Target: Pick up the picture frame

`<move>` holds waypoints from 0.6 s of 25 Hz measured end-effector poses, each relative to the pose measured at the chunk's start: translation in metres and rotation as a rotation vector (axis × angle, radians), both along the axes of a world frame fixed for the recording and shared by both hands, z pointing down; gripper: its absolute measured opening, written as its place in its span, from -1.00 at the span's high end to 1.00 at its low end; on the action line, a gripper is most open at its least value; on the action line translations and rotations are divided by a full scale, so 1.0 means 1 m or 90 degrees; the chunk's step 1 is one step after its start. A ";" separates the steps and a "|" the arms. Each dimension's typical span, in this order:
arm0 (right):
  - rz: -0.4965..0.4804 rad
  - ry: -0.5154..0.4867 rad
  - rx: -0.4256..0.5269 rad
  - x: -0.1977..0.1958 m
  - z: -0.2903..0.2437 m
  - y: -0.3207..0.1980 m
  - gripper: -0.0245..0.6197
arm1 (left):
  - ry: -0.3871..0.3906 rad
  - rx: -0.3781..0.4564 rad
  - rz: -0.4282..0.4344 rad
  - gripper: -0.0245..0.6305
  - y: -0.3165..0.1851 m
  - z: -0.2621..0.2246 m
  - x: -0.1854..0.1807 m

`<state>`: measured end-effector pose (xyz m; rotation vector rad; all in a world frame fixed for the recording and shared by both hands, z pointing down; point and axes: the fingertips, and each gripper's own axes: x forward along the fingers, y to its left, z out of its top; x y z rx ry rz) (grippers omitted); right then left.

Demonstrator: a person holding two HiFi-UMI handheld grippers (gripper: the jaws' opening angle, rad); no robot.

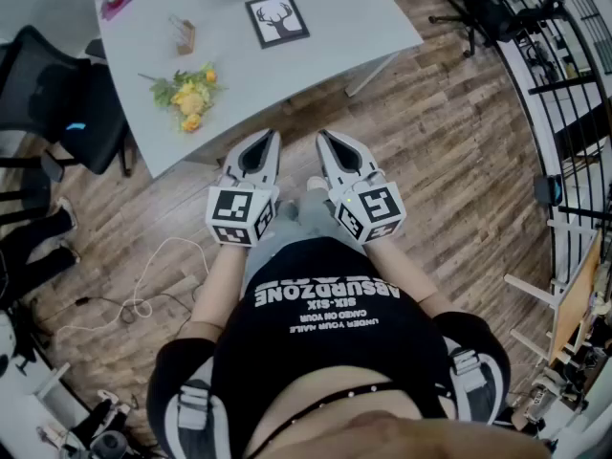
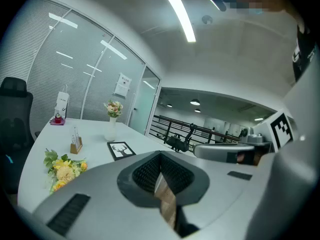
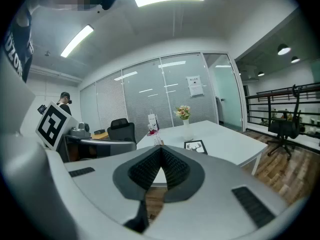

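Note:
The picture frame (image 1: 277, 19), black-edged with a deer silhouette on white, lies flat on the white table (image 1: 316, 55) toward its far right; it shows too as the frame (image 2: 121, 150) and the frame (image 3: 195, 146). My left gripper (image 1: 266, 137) and right gripper (image 1: 325, 138) are held side by side in front of the person's body, short of the table's near edge and well apart from the frame. Both have their jaws shut with nothing between them. In the left gripper view the left gripper (image 2: 160, 155) points over the table; in the right gripper view the right gripper (image 3: 160, 149) does the same.
A bunch of yellow flowers (image 1: 188, 92) lies on the table's near left, a small card holder (image 1: 185, 34) behind it, a vase of flowers (image 2: 112, 120) at the far side. A black office chair (image 1: 67, 103) stands left of the table. A white cable (image 1: 143, 290) trails on the wood floor.

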<state>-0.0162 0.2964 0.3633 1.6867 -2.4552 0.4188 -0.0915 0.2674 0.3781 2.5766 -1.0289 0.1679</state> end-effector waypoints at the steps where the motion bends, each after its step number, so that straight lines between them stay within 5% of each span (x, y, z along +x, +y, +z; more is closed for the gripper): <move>1: 0.001 0.000 -0.001 0.000 0.000 0.002 0.88 | 0.001 -0.002 0.000 0.87 0.001 0.001 0.000; 15: 0.001 -0.023 0.010 0.018 0.003 -0.018 0.88 | -0.002 0.006 -0.013 0.87 -0.019 -0.004 0.020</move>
